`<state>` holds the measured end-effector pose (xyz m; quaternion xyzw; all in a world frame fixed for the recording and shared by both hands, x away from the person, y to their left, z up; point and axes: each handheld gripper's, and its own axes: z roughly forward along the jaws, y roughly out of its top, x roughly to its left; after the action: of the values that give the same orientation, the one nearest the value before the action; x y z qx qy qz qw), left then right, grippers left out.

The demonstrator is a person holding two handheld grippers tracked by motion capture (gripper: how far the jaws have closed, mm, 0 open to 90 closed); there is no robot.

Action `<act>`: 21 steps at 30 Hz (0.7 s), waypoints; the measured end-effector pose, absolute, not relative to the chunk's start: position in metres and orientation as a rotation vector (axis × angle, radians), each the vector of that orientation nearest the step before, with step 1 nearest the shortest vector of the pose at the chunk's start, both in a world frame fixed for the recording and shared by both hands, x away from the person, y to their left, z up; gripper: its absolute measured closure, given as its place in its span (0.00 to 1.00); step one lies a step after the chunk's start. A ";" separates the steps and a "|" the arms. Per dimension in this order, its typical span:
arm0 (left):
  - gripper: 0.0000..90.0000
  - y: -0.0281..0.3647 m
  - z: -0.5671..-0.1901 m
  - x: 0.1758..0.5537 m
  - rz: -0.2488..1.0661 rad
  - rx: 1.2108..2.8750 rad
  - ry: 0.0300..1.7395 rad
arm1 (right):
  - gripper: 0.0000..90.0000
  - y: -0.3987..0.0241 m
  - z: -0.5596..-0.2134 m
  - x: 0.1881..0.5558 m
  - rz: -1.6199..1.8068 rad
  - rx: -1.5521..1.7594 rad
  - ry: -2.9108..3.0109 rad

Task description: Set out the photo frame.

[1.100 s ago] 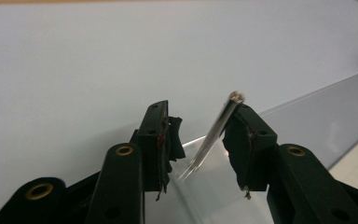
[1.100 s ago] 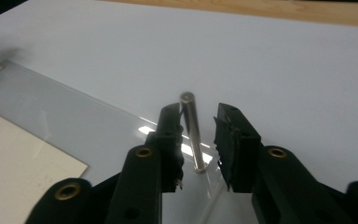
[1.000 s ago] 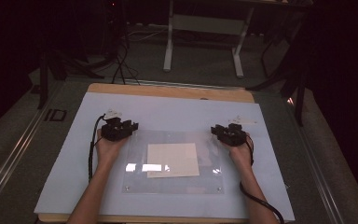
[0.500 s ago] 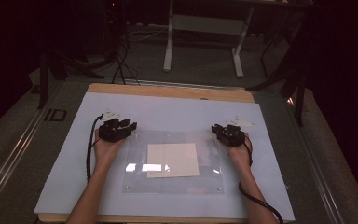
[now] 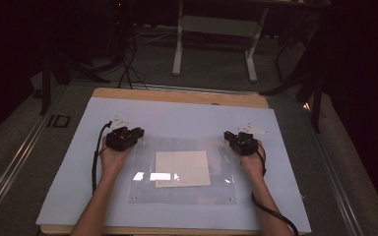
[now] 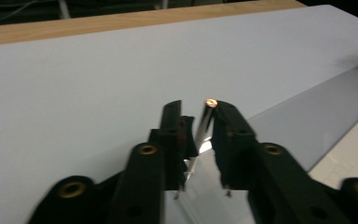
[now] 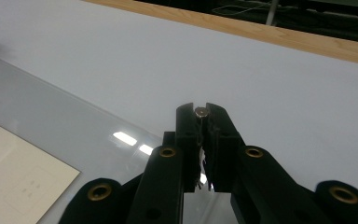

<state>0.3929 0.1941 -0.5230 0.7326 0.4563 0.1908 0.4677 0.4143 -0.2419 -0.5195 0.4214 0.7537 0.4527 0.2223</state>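
Four fingers point(image 6: 171, 140) newly closed on one plate point(image 5: 145, 192)

- High view: fixed cam above the person's side, looks fwd and down over the whole table point(image 5: 177, 115), floor and stands beyond. Far off; both forearms come in from bottom edge.
- Left gripper view: cam rides on the left gripper point(image 6: 196, 122), low and v. close, looks along its black jaws across the white mat point(image 6: 74, 84) to the wooden far edge.
- Right gripper view: same setup on the right gripper point(image 7: 201, 114), low, close, aimed at the far edge too.
- Shared: all three catch the clear plate point(image 5: 182, 169) w/ the cream sheet point(image 5: 182, 168); plate's corners sit under each gripper cam, sheet at right edge in left one, bottom left in right one.
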 end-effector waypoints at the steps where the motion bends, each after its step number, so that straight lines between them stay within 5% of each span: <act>1: 0.86 0.192 -0.523 0.393 0.480 1.808 1.120 | 0.94 -0.242 -0.520 0.414 1.252 1.164 2.081; 21: 0.93 0.184 -0.527 0.395 0.519 1.777 1.134 | 0.95 -0.244 -0.519 0.413 1.253 1.162 2.085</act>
<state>0.3954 0.1845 -0.5269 0.7239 0.4622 0.2114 0.4666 0.4129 -0.2440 -0.5190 0.4202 0.7544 0.4534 0.2209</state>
